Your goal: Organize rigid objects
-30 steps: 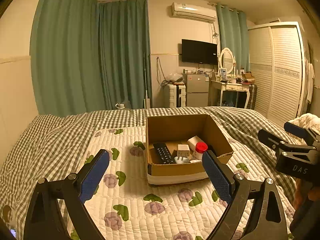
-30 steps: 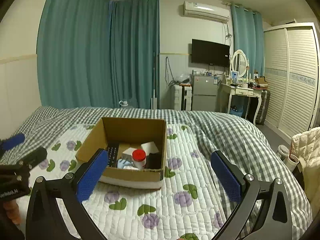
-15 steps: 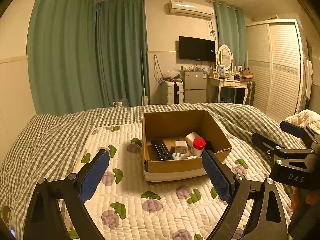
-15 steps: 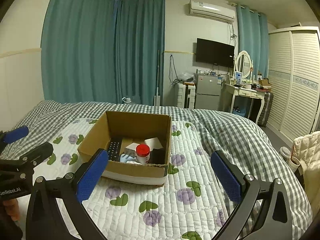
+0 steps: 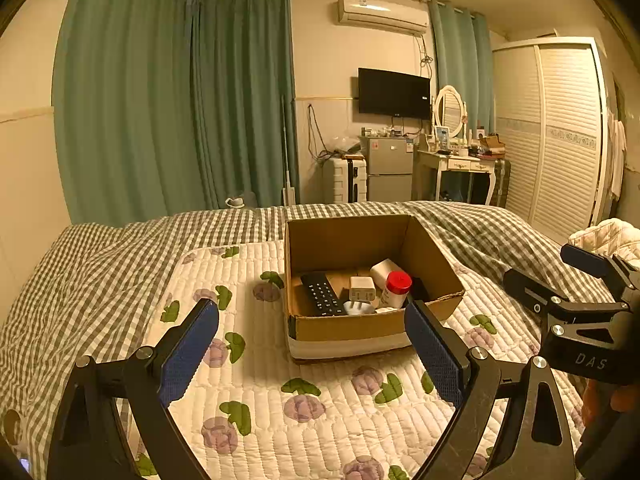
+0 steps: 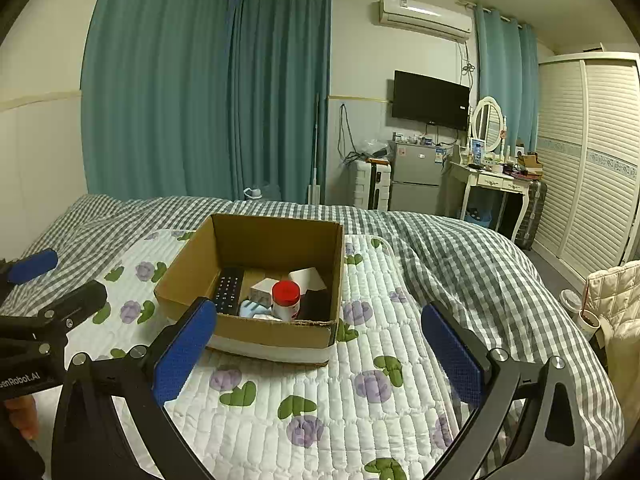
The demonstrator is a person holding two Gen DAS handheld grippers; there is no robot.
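Sitting in one cardboard box (image 5: 360, 326): one remote (image 5: 322, 294), one red-capped bottle (image 5: 396, 290); both hand-held grippers (image 5: 312, 350) (image 6: 320, 348) wide open, empty.

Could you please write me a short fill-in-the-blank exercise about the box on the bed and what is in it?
1. The cardboard box sits on a quilt printed with ____.
2. The white bottle in the box has a ____ cap.
3. The remote control lies along the box's ____ wall.
4. Both grippers' jaws stand ____.

Missing words: flowers; red; left; open
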